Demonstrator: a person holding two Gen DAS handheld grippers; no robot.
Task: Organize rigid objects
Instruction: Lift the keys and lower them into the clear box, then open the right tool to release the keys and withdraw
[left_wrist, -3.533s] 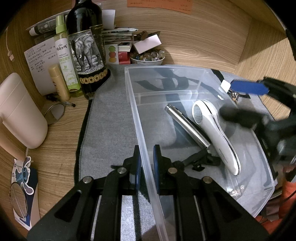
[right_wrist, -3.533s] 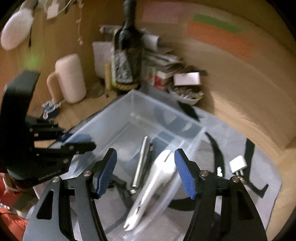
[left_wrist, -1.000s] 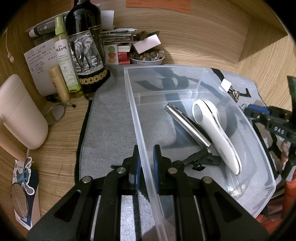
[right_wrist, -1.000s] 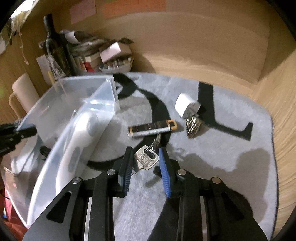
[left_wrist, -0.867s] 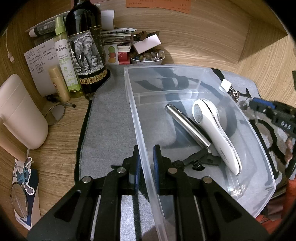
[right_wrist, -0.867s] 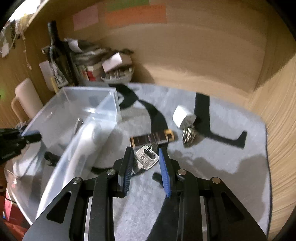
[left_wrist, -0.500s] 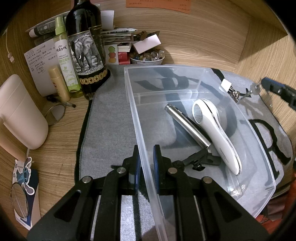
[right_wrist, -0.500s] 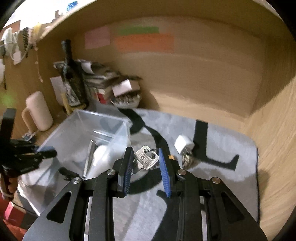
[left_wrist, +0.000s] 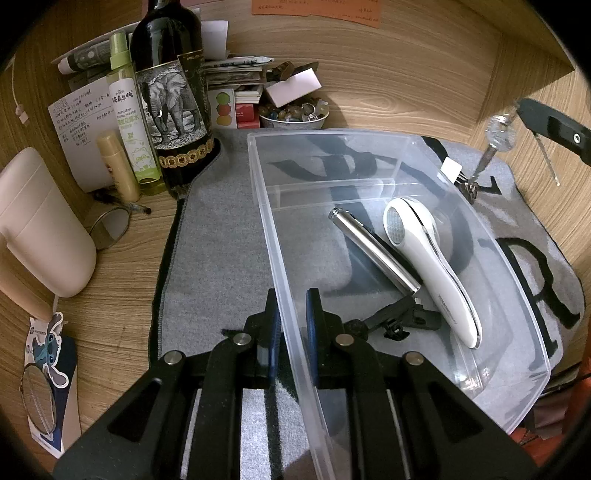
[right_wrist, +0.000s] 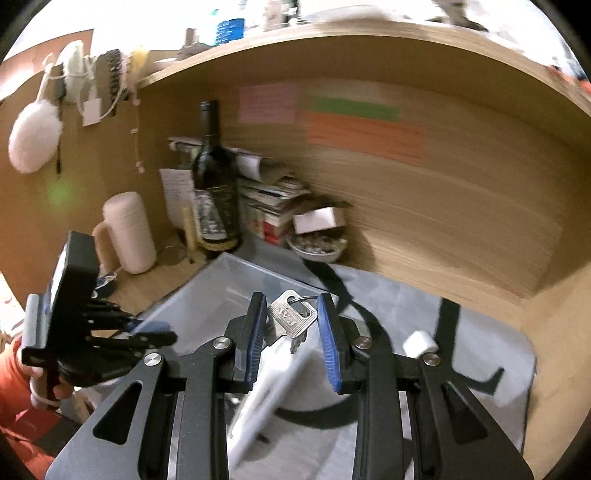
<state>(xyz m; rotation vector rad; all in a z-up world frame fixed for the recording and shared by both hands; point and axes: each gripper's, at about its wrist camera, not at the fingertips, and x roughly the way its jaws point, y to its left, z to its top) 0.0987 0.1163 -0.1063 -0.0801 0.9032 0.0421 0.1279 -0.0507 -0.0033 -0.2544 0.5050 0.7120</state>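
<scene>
My left gripper (left_wrist: 292, 317) is shut on the near left wall of a clear plastic bin (left_wrist: 373, 142) that stands on a grey mat. In the bin lie a white handheld device (left_wrist: 428, 264), a silver metal pen-shaped tube (left_wrist: 373, 249) and a small black clip (left_wrist: 399, 319). My right gripper (right_wrist: 291, 325) is shut on a silver key (right_wrist: 291, 319) on a ring and holds it in the air above the bin (right_wrist: 221, 291). In the left wrist view the right gripper's finger (left_wrist: 550, 123) shows at the upper right with the key bunch hanging below.
A dark wine bottle (left_wrist: 170, 96), a green spray bottle (left_wrist: 131, 118), a small yellow tube (left_wrist: 118, 166), a cream container (left_wrist: 40, 225), stacked papers and a bowl of trinkets (left_wrist: 293, 112) crowd the back left. A white charger plug (right_wrist: 419, 343) lies on the mat to the right.
My right gripper closed on the key on the mat, lifted it and carried it up and left over the bin. The left gripper and the bin have not moved.
</scene>
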